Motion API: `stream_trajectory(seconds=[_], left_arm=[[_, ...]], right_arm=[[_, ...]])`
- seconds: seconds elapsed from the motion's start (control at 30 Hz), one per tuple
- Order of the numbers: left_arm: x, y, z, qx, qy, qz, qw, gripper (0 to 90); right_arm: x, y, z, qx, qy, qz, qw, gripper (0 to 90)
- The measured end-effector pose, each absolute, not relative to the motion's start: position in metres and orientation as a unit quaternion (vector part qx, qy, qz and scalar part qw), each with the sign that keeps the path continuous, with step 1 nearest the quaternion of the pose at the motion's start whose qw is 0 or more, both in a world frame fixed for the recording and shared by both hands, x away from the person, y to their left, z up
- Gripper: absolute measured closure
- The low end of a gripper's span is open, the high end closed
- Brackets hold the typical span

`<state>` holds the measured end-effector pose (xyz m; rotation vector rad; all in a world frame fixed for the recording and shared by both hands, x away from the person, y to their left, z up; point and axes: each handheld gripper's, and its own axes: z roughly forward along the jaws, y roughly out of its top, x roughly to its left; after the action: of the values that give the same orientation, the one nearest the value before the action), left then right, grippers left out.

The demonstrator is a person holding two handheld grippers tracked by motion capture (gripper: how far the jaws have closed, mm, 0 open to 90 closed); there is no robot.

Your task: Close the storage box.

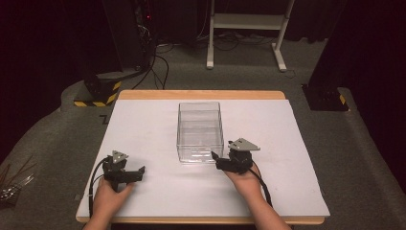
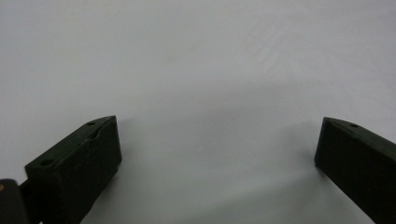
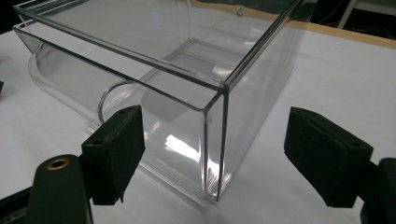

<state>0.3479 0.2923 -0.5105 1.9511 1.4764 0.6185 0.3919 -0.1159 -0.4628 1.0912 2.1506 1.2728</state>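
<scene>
A clear plastic box stands open-topped at the middle of the white-covered table. My right gripper sits just off the box's near right corner, pointing at it. In the right gripper view that gripper is open, its jaws on either side of the corner of the box without touching it. A clear rounded shape like a tube lies inside along the near wall. My left gripper rests near the front left of the table, open over bare white surface with nothing between its jaws.
The table's wooden edge shows at the back. Beyond it on the carpeted floor are a white frame's legs, cables, and black stands with yellow-black tape. Wide white surface lies left and right of the box.
</scene>
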Motion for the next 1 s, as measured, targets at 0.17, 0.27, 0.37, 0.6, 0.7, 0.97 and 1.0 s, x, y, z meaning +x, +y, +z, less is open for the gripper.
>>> stream_trajectory(seconds=[0.17,0.27,0.37,0.6,0.7,0.97,1.0], left_arm=[[0.348,0.292,-0.51,0.737,0.557,0.233,0.304,0.6],[0.348,0.292,-0.51,0.737,0.557,0.233,0.303,0.6],[0.348,0.292,-0.51,0.737,0.557,0.233,0.303,0.6],[0.348,0.292,-0.51,0.737,0.557,0.233,0.304,0.6],[0.348,0.292,-0.51,0.737,0.557,0.233,0.303,0.6],[0.348,0.292,-0.51,0.737,0.557,0.234,0.303,0.7],[0.348,0.292,-0.51,0.737,0.557,0.234,0.303,0.6]], right_arm=[[0.396,-0.115,-0.463,0.396,0.769,0.456,0.208,20.5],[0.398,-0.114,-0.464,0.397,0.769,0.455,0.21,20.6],[0.401,-0.113,-0.463,0.399,0.768,0.454,0.212,20.6],[0.405,-0.112,-0.464,0.402,0.767,0.452,0.215,20.9],[0.407,-0.111,-0.465,0.405,0.765,0.452,0.216,20.9],[0.412,-0.111,-0.466,0.412,0.762,0.45,0.217,21.4],[0.412,-0.111,-0.466,0.412,0.762,0.45,0.217,21.4]])
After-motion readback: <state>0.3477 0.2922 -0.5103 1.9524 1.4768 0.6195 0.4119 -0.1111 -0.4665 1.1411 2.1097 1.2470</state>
